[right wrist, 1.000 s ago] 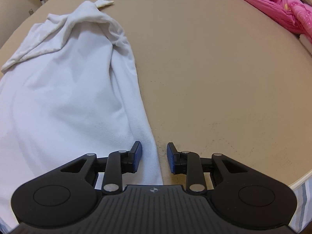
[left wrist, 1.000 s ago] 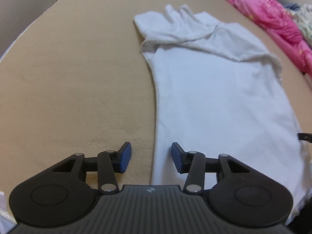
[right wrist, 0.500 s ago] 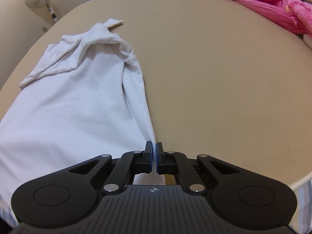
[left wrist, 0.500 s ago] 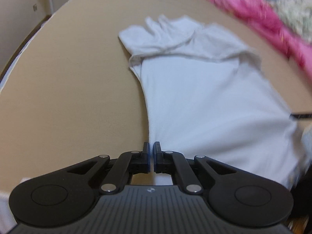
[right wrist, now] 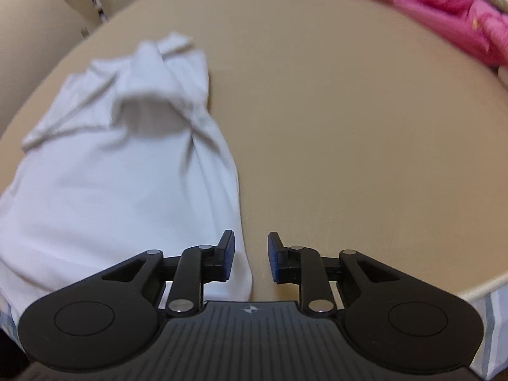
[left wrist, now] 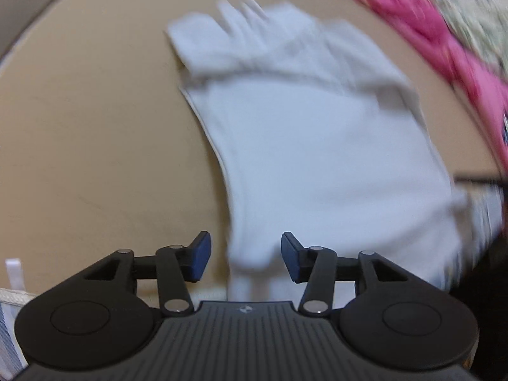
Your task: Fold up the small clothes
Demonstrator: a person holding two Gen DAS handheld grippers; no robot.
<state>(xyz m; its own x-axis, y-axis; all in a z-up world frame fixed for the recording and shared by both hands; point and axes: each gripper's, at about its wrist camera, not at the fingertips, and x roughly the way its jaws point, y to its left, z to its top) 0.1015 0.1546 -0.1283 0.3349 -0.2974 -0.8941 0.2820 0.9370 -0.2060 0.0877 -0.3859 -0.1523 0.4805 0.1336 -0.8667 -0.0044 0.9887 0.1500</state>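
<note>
Both grippers, left gripper (left wrist: 244, 255) and right gripper (right wrist: 250, 258), are opening, pads clear of the white cotton shirt's (left wrist: 317, 146) hem corners, apparently releasing it flat at the beige mattress's (right wrist: 365, 127) near edge for folding.

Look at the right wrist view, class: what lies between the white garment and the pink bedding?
Only bare tan surface separates the white garment from the pink bedding; the right wrist view shows this.

white garment (left wrist: 311, 158), tan surface (right wrist: 365, 127)
</note>
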